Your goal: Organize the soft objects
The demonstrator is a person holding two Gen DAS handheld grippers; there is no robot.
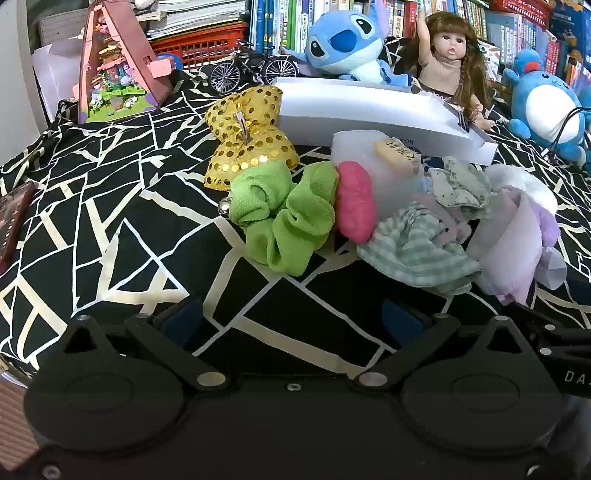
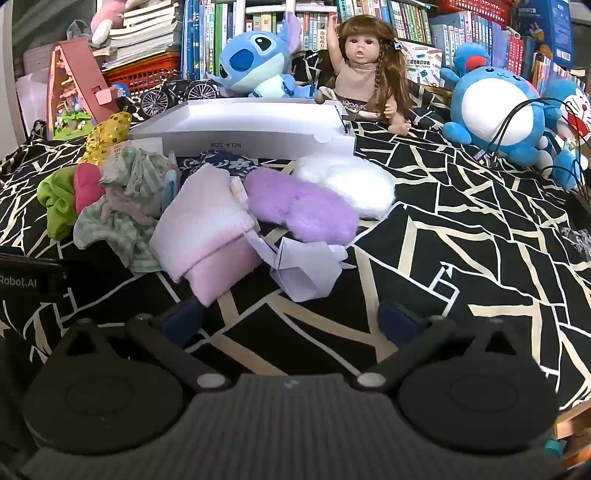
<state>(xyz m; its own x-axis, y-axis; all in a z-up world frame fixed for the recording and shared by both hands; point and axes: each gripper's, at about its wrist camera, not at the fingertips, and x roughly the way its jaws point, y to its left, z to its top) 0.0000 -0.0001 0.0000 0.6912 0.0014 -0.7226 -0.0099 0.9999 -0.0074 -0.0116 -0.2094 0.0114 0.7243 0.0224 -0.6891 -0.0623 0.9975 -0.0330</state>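
Covering the tabletop (image 2: 461, 236) is a black cloth with cream cracked lines, and a wall of books (image 2: 229, 33) stands at the back. A long white tray (image 2: 258, 127) lies across the far middle, with a blue plush Stitch (image 2: 255, 59), a long-haired doll (image 2: 364, 66) and a round blue-and-white plush (image 2: 491, 99) behind and beside it. Just in front of the tray sits the heap of soft things: a folded pink towel (image 2: 207, 236), a purple fluffy pad (image 2: 303, 206) touching a white fluffy pad (image 2: 351, 181), and a crumpled green-checked cloth (image 1: 413, 243). At the heap's left edge lie a gold sequin bow (image 1: 251, 136), a green scrunchie (image 1: 288, 218) and a pink scrunchie (image 1: 354, 203) pressed against it. A folded white paper (image 2: 303, 266) lies at the towel's near corner. The left claw (image 1: 291, 321) hangs near the green scrunchie with its jaws spread wide and nothing between them; the right claw (image 2: 291, 319) hangs just short of the towel and paper, likewise spread and empty.
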